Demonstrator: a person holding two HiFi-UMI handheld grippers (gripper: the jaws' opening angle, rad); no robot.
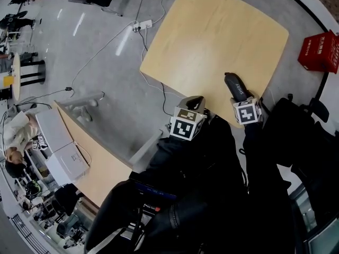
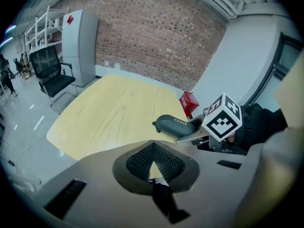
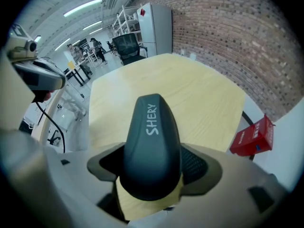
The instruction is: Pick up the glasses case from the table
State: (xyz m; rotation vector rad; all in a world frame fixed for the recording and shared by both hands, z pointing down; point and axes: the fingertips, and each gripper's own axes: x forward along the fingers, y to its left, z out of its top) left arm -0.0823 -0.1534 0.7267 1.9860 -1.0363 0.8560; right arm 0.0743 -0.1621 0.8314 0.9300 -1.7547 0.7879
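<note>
The glasses case is dark grey with white lettering, and it points away from me over the near right edge of the light wooden table. My right gripper is shut on its near end. In the right gripper view the case fills the space between the two pads. The left gripper view shows the case side on, above the table edge. My left gripper hangs just off the table's near edge, left of the case, shut with nothing in it.
A red box stands on the floor right of the table. A power strip and cables lie on the floor to the left. A second table is at lower left. An office chair and a grey cabinet stand beyond.
</note>
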